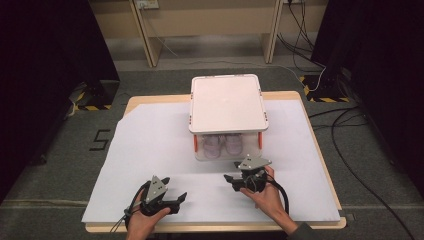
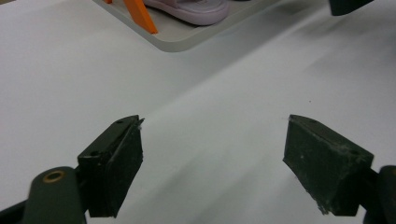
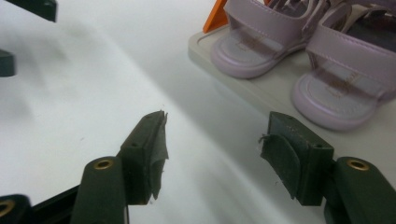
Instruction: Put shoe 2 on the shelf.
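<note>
High view: cam sits up above the near edge of the table (image 1: pixel 320 150), looks fwd & down, far off, so the whole clear storage box (image 1: pixel 228 107) with its white lid fits in.

Left gripper view: cam rides low, close to the white sheet (image 2: pixel 210 93), looks past its 2 black jaws at the box's near corner, w/ an orange latch (image 2: pixel 140 16).

Right gripper view: cam also low, v. close to the box front, facing the lilac sandals (image 3: pixel 299 51) inside.

All 3 views share the box's near side & the sheet before it.
</note>
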The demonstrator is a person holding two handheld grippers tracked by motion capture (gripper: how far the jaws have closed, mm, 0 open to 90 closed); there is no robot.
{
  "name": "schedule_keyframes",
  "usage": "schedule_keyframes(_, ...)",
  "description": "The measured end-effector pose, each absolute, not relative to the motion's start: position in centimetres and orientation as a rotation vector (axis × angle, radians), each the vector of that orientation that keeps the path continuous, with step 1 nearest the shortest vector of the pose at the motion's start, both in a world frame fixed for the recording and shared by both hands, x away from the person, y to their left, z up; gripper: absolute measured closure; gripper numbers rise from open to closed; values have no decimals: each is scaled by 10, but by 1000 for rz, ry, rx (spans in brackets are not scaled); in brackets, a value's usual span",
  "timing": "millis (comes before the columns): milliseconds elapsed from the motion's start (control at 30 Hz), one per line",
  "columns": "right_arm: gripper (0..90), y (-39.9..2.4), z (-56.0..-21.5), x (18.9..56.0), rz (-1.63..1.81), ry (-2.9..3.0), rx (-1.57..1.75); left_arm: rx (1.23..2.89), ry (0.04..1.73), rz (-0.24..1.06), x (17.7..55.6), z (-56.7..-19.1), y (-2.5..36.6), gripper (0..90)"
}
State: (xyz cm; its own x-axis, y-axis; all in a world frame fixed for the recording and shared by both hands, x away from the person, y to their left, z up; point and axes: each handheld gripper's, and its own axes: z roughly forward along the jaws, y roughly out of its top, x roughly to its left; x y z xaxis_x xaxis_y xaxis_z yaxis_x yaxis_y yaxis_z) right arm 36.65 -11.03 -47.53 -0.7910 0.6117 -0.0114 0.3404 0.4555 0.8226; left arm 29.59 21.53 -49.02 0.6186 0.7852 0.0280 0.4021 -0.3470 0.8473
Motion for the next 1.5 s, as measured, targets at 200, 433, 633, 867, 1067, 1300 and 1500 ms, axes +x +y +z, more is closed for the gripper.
schedule_keyframes(200, 347, -132, -470, 352, 1283, 2397, 848, 1973, 935, 555, 296, -490, 214, 191)
schedule_keyframes(433, 322, -154, -468, 345, 1309, 2375, 916, 1975, 936, 556, 296, -490, 215, 191)
schedule_keyframes(633, 310, -170, -468, 340, 1317, 2357, 948, 1974, 935, 556, 296, -490, 214, 191)
schedule_keyframes(867, 290, -182, -471, 333, 1317, 2359, 978, 1979, 935, 554, 296, -491, 214, 191)
schedule_keyframes(1067, 241, -191, -473, 325, 1325, 2356, 1015, 1980, 937, 555, 296, -491, 214, 191)
schedule_keyframes(1300, 210, -202, -475, 316, 1315, 2362, 1059, 1982, 935, 553, 296, -491, 213, 191)
schedule_keyframes(1500, 201, -210, -476, 309, 1309, 2358, 1067, 1984, 932, 552, 296, -492, 212, 190)
